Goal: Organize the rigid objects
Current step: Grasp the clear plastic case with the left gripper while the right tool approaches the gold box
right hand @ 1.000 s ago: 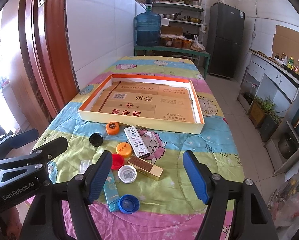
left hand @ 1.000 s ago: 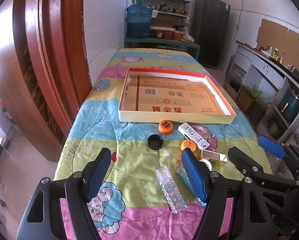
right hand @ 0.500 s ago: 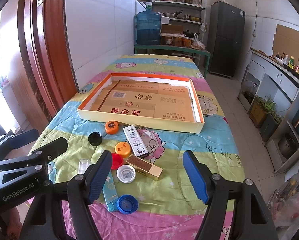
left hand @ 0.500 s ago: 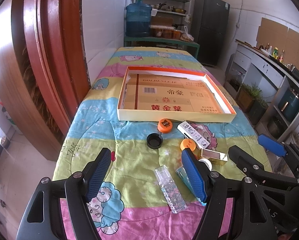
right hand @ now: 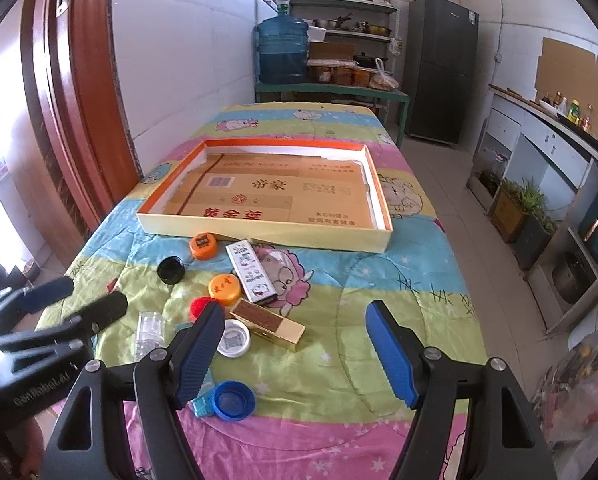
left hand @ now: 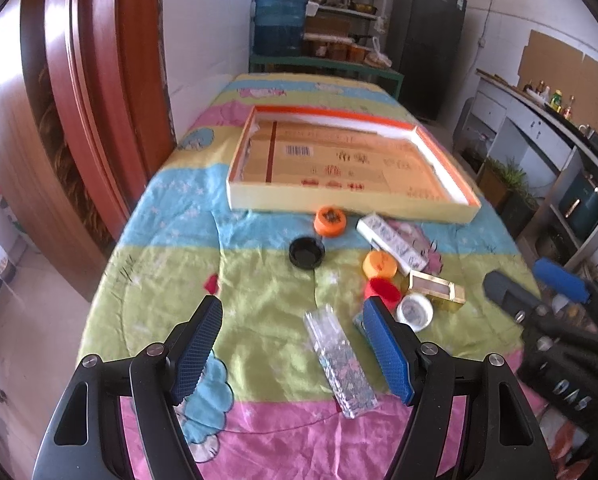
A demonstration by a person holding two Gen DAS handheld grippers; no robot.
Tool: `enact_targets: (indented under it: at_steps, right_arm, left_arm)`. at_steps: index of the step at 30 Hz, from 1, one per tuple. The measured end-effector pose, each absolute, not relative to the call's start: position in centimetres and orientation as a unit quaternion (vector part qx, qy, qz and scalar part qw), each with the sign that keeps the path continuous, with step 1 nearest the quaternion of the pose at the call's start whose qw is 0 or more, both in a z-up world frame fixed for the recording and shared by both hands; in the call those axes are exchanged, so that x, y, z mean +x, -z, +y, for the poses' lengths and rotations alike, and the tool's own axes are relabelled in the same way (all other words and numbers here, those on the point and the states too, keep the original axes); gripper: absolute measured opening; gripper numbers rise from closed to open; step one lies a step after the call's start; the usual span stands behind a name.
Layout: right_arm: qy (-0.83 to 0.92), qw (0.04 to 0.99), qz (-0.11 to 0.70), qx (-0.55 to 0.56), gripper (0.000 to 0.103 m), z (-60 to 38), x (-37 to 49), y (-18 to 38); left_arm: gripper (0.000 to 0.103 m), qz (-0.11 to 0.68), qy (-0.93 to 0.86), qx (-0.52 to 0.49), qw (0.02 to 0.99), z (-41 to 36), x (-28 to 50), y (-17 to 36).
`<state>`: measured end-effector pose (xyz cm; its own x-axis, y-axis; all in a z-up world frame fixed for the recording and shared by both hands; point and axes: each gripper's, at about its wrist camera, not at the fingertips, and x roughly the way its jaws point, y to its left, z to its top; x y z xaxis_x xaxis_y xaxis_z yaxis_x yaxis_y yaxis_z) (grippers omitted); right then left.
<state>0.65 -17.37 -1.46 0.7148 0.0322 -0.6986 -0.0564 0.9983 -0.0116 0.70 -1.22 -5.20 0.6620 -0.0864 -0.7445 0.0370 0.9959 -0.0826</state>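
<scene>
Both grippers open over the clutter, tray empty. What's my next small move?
Probably lower the left gripper onto the clear glitter box: it lies nearest, partly between the open fingers, clear of the caps. The tray holds nothing yet.

We are in a home kitchen. At the far end a big blue water jug [right hand: 282, 50] stands on a green table [right hand: 331, 90], with shelves [right hand: 341, 0] of pots and jars behind it and a dark refrigerator [right hand: 441, 68] to their right. Along the right wall runs a counter [right hand: 555, 120] carrying bottles [right hand: 573, 110]. White tiles [right hand: 187, 64] cover the left wall.
</scene>
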Motion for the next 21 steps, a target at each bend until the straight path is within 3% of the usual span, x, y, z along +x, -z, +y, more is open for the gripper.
enact_targets:
  at_steps: [10,13,16,19,21]
  right_arm:
    - [-0.021,0.92,0.392,-0.01,0.073,-18.1,0.5,2.4]
    - [-0.023,0.919,0.394,-0.01,0.073,-18.1,0.5,2.6]
    - [-0.025,0.917,0.399,-0.008,0.073,-18.2,0.6,2.9]
    - [-0.034,0.913,0.407,-0.01,0.073,-18.2,1.0,3.4]
    - [-0.05,0.908,0.414,-0.033,0.073,-17.9,1.5,3.8]
  left_arm:
    - [0.074,0.45,0.04,-0.035,0.892,-2.5,0.3,9.0]
    - [0.069,0.455,0.049,-0.046,0.888,-2.5,0.6,9.6]
    - [0.056,0.443,0.059,-0.044,0.893,-2.7,0.5,9.7]
    - [0.029,0.442,0.082,-0.043,0.892,-2.7,0.6,9.6]
    - [0.024,0.445,0.088,-0.044,0.89,-2.3,0.9,9.6]
